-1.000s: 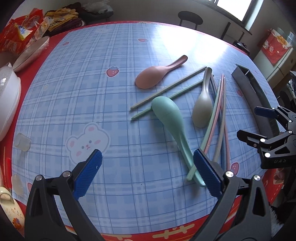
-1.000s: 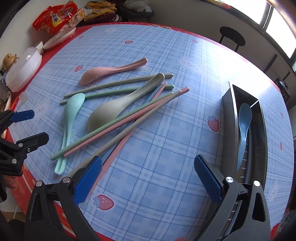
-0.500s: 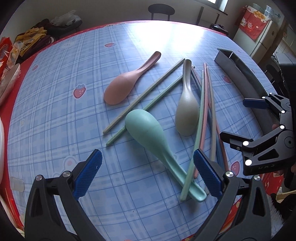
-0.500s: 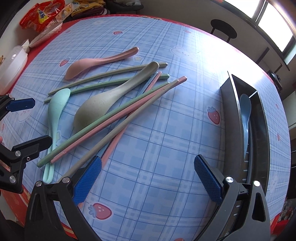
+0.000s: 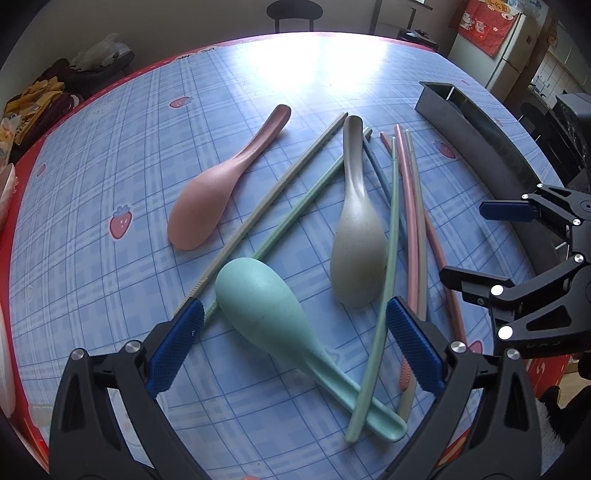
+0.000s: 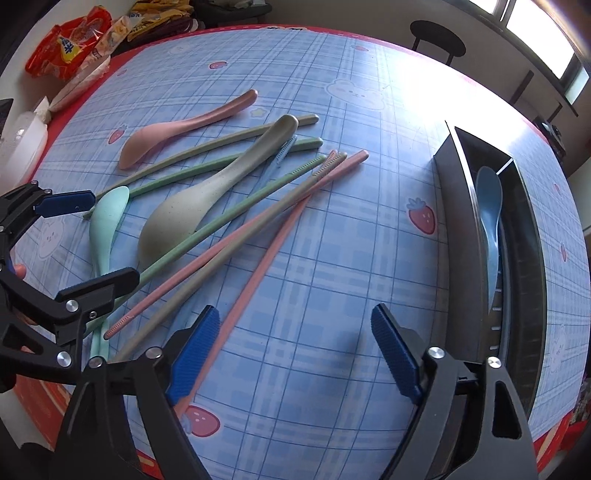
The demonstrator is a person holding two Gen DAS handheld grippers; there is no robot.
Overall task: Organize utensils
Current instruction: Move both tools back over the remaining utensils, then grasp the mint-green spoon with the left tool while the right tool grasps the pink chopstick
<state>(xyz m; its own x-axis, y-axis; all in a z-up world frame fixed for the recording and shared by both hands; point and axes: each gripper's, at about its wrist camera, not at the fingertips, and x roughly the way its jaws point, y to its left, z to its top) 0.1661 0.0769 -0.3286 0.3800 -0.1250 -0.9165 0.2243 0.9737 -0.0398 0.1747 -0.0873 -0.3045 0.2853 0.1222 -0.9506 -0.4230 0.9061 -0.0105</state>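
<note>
A teal spoon (image 5: 266,314) lies bowl-down between my left gripper's open fingers; the left gripper (image 5: 293,347) hovers just above it, empty. Beside it lie a beige spoon (image 5: 356,254), a pink spoon (image 5: 210,199) and several green, pink and beige chopsticks (image 5: 410,229). My right gripper (image 6: 291,354) is open and empty, low over the cloth, with a pink chopstick (image 6: 273,254) running under its left finger. A dark metal tray (image 6: 461,236) at the right holds a blue spoon (image 6: 489,218).
The table has a blue plaid cloth (image 6: 332,266) with a red border. Snack bags (image 6: 70,48) and a white container (image 6: 22,144) sit at the far left edge. A stool (image 5: 293,11) stands beyond the table.
My left gripper has moved forward and lower toward the teal spoon, which now lies between its fingers. My right gripper has moved closer to the chopsticks and lower. Both stay open.
</note>
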